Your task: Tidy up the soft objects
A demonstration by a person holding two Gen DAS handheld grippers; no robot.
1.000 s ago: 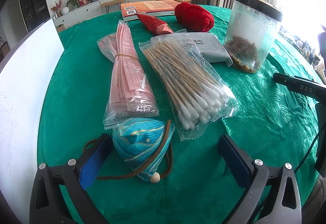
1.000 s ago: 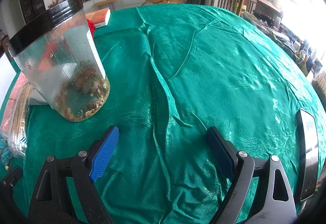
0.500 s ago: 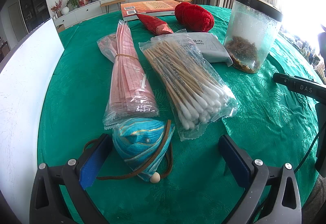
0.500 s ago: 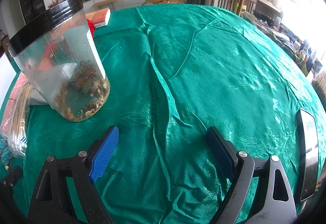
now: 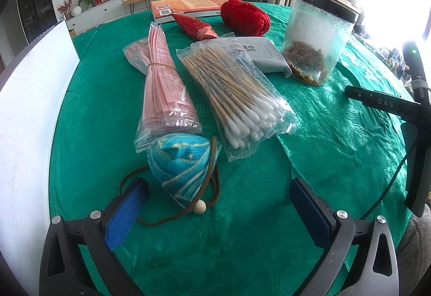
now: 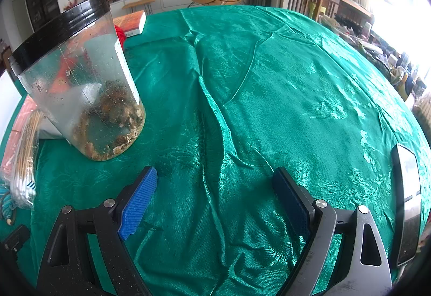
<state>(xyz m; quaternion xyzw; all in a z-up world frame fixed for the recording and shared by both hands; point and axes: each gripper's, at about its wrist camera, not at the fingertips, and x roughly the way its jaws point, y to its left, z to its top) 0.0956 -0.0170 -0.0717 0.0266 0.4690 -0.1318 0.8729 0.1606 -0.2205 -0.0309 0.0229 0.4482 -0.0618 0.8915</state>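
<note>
Left wrist view: left gripper [image 5: 216,204] spread wide, holding nothing, low over the green tablecloth [image 5: 336,134]. Teal pouch [image 5: 181,164] just ahead of the left pad, touching the near end of the pink packet bundle [image 5: 164,88]; long axis running near-to-far, tapered tip and bead toward the camera. Risk, judged: snagging the brown cord [image 5: 212,161] (looped loosely around the pouch) and dragging the cotton swab bag [image 5: 237,94] beside it.

Right wrist view: right gripper [image 6: 215,199] wide too, empty, over bare cloth; clear jar [image 6: 80,86] standing well left of the pouch-side clutter.

Wipes pack [image 5: 265,55] partly hidden behind swab bag [image 5: 237,91]; label txt illegible.
</note>
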